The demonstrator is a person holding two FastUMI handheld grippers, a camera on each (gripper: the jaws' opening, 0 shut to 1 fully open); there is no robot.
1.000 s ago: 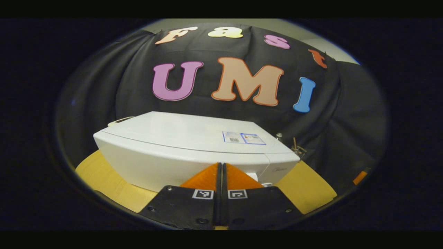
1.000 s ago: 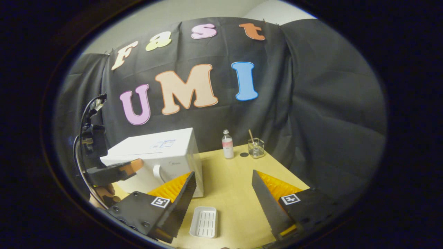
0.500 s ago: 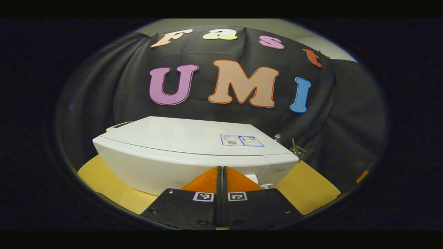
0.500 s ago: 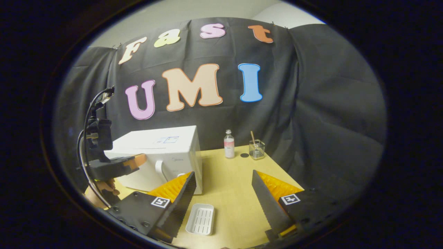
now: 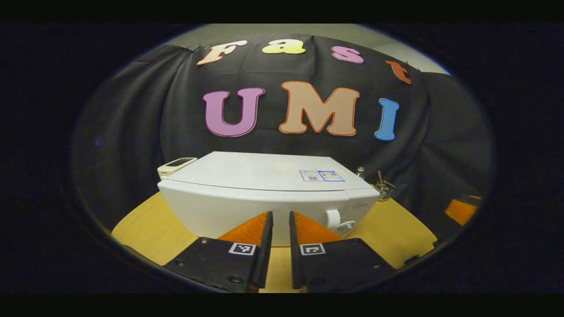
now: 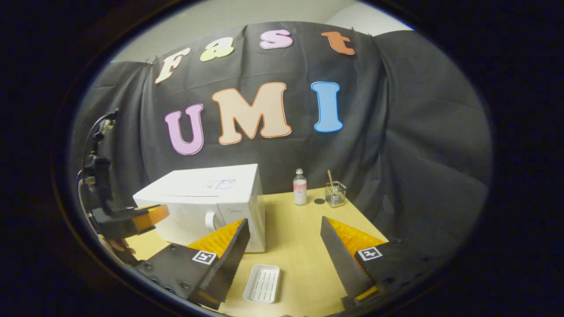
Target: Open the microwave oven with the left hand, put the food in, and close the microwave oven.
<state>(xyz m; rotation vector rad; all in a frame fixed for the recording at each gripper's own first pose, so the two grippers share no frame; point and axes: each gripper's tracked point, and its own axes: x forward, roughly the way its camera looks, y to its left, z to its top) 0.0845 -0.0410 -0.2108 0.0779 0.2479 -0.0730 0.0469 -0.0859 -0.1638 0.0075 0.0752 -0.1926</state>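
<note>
The left gripper point(image 5: 280, 229), fingers slightly apart and holding nothing, is facing the closed microwave oven point(image 5: 269, 198); it should probably shift toward the handle point(image 5: 333, 219) before closing.

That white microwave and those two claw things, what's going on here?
A person holds a gripper in each hand. The left gripper hangs in front of the white microwave oven, its fingers slightly parted, holding nothing. The oven door looks closed. The right gripper is wide open above the wooden table, over a small white tray lying flat. A small bottle and a glass jar stand at the back.
</note>
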